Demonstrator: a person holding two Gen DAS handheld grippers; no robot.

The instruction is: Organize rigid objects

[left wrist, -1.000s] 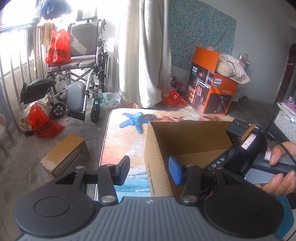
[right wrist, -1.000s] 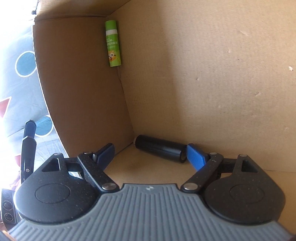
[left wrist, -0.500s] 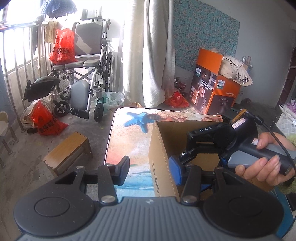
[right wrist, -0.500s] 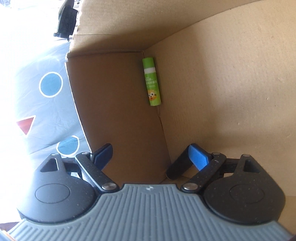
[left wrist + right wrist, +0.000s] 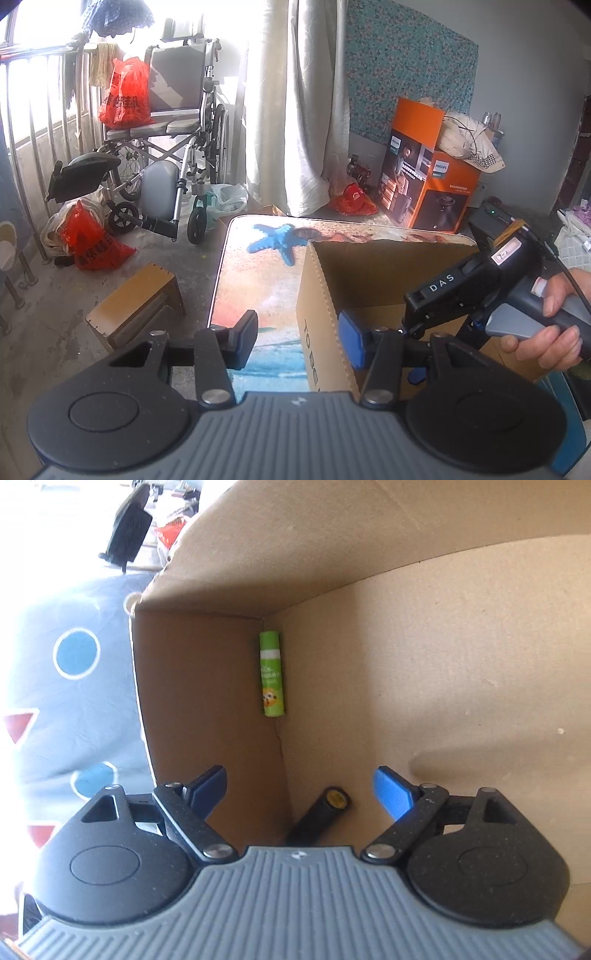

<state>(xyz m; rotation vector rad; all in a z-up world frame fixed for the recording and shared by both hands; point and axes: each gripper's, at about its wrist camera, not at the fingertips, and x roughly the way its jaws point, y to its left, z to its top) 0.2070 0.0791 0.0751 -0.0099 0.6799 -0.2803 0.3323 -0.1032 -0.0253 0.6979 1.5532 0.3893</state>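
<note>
Inside the cardboard box [image 5: 424, 635], just below our right tongs [image 5: 300, 788], a black cylinder [image 5: 321, 818] lies on the floor by the side wall, a green tube [image 5: 272, 674] farther ahead in the corner. Both are stowed, we judge. The right tongs stand wide and empty, jaws having just narrowed a little. Our left tongs [image 5: 297, 341] straddle the box's near wall, seemingly steadying it; whether the pads press we cannot tell. Beyond them the sea-print tabletop [image 5: 258, 273] carries the box.
</note>
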